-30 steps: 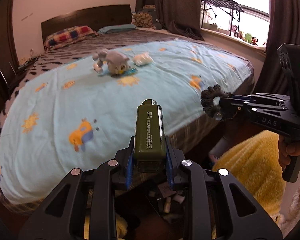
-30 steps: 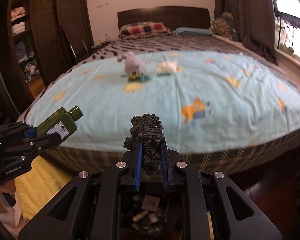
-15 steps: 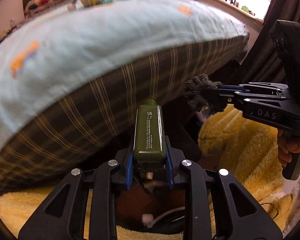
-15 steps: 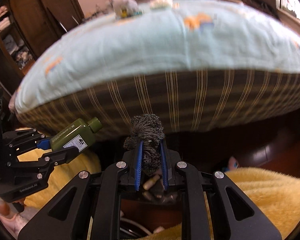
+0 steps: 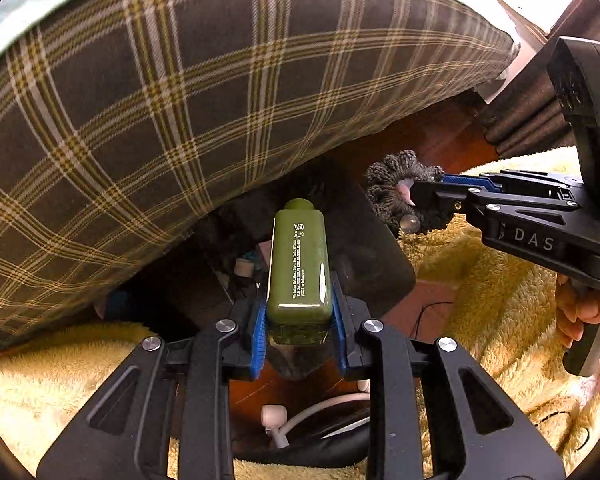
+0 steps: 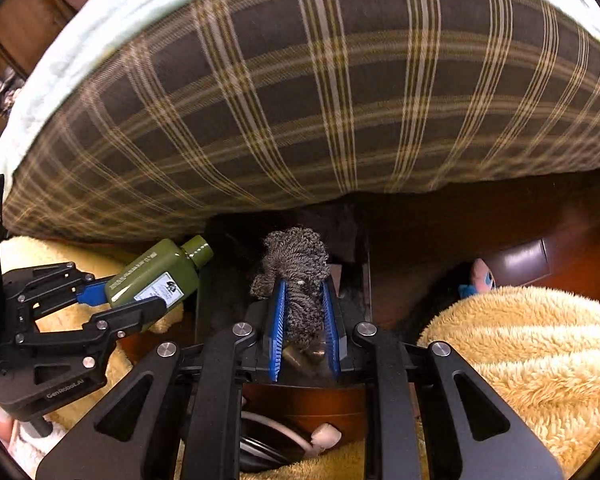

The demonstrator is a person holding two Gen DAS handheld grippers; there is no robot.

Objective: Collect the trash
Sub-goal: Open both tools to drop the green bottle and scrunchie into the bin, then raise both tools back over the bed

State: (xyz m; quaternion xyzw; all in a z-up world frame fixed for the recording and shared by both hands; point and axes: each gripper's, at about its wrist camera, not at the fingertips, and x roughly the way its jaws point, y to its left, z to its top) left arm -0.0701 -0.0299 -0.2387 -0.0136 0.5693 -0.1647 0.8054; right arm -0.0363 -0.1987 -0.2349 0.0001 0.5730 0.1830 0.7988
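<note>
At the centre of the left wrist view, the left gripper (image 5: 299, 316) is clamped on a green bottle (image 5: 299, 264) whose cap points toward the plaid bed side (image 5: 148, 92) filling the upper frame. At mid right, the right gripper (image 5: 410, 200) pinches a grey scrunchie (image 5: 392, 188) above the yellow fluffy rug (image 5: 480, 300).

Both wrist cams low, prob. facing plaid bedside (image 5: 148, 128).

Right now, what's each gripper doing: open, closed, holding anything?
Left gripper: closed on the green bottle.
Right gripper: closed on the grey scrunchie.
</note>
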